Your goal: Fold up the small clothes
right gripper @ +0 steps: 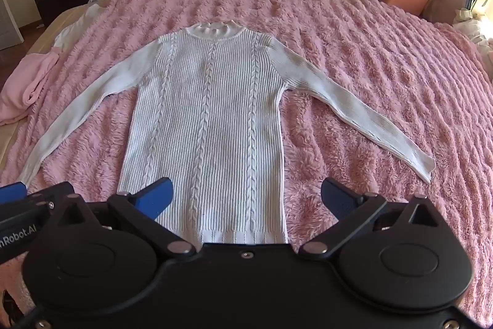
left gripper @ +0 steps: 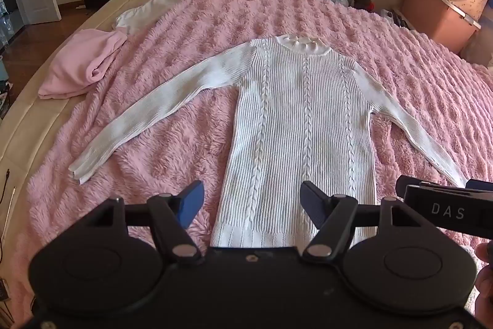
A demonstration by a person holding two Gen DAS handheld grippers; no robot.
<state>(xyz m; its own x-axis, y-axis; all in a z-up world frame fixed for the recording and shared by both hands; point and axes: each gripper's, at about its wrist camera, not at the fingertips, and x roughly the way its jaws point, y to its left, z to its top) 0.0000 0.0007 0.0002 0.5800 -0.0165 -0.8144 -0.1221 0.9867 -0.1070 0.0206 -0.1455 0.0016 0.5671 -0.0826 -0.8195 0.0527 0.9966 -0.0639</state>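
- Pink fluffy blanket (left gripper: 277, 8) carries my white sweater (left gripper: 295, 125), flat, sleeves toward 9 and 3 o'clock: nothing folded.
- My left gripper (left gripper: 252, 205) and right gripper (right gripper: 246, 199) hover at 6 o'clock, jaws apart, empty.

White letters "DAS" are showing on the right gripper (left gripper: 443, 190) in the left wrist view — and "nRobot.AI", cut off at the frame edge, is showing on the left gripper (right gripper: 18, 205) in the right wrist view.

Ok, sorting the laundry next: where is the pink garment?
The pink garment lies crumpled near the bed's left edge in both views, beyond the white sweater's left sleeve and beside a white garment.
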